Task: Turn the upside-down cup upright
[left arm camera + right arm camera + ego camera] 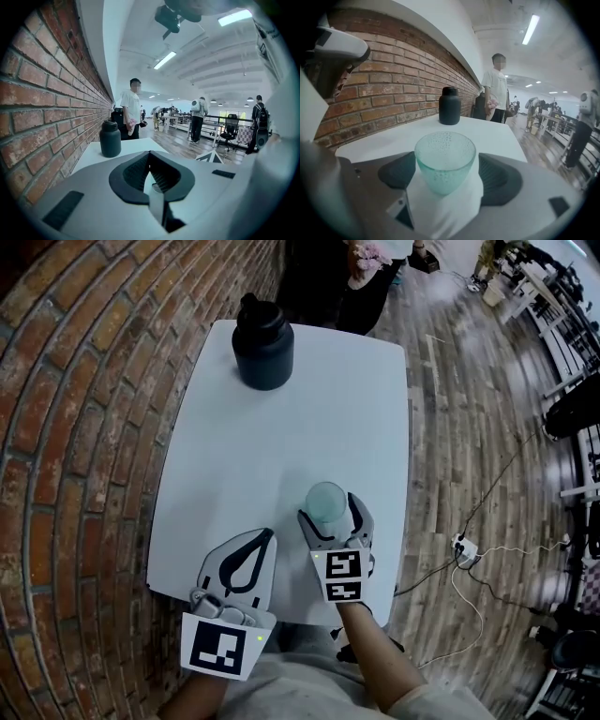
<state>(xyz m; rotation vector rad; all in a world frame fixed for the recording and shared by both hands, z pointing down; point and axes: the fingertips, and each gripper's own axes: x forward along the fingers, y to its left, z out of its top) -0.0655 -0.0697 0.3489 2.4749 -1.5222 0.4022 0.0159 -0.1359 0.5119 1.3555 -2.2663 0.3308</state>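
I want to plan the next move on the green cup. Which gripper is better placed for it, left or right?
Right. The green cup stands between the open jaws of the right gripper, seemingly untouched by them. The left gripper is shut and empty, off to the cup's side.

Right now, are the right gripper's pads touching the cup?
Apart. In the right gripper view the cup stands between the right gripper's open jaws; white table shows between its wall and each pad.

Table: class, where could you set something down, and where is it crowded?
Free: the wide middle of the white table, between the black bottle and the green glass cup. Crowded: the near edge, where the open right gripper flanks the cup, left gripper beside.
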